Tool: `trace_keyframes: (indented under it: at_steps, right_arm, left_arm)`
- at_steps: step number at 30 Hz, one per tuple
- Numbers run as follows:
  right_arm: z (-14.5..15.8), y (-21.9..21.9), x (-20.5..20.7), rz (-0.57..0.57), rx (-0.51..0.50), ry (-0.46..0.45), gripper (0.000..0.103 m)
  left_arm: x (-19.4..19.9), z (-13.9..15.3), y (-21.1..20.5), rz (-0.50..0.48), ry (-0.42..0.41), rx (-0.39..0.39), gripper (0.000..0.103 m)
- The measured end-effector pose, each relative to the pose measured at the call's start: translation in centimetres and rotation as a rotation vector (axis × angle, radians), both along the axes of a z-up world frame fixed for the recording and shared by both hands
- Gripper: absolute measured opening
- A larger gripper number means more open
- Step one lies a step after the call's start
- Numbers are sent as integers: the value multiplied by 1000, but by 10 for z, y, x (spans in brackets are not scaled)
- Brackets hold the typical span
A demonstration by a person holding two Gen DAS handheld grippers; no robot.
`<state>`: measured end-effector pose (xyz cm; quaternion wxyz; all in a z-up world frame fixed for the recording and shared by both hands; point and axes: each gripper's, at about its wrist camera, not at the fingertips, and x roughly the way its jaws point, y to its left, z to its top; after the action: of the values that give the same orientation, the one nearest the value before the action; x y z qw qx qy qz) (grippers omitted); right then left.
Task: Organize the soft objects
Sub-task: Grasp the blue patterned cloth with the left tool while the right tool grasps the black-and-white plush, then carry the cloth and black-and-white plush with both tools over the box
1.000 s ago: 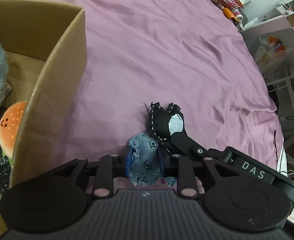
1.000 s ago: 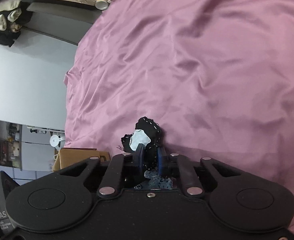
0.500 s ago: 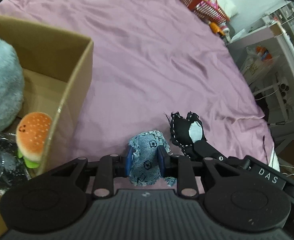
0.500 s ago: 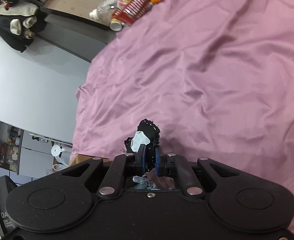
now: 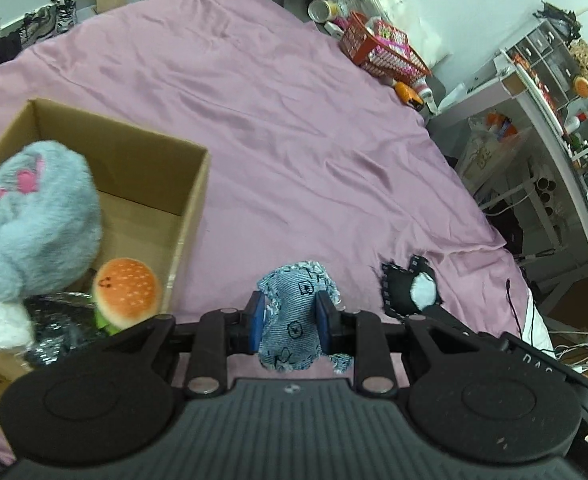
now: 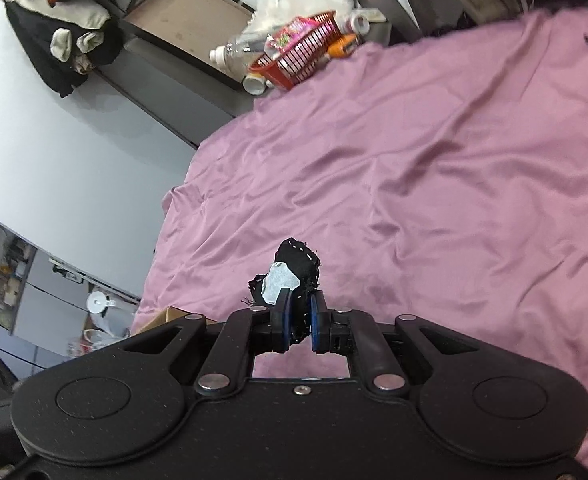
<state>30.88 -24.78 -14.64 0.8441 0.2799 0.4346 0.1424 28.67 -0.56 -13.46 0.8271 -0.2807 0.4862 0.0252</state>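
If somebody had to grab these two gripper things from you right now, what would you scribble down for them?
Left gripper: shut on the denim soft toy, held above the purple bedsheet.
Right gripper: shut on the black soft toy, also in the air.
Cardboard box, on the left, already holds the grey plush, the burger plush and something dark and shiny.
Left to do: drop both held toys into the box.

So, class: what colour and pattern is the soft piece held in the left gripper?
The denim piece is faded blue with small dark printed symbols, seen best from the left wrist view.
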Motion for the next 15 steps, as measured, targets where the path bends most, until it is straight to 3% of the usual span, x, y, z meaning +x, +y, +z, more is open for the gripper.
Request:
trace_keyframes:
  at_steps: [15]
  right_arm:
    - [35, 25, -25, 56, -23, -104, 9]
  left_arm:
    - [-48, 42, 48, 67, -72, 22, 26]
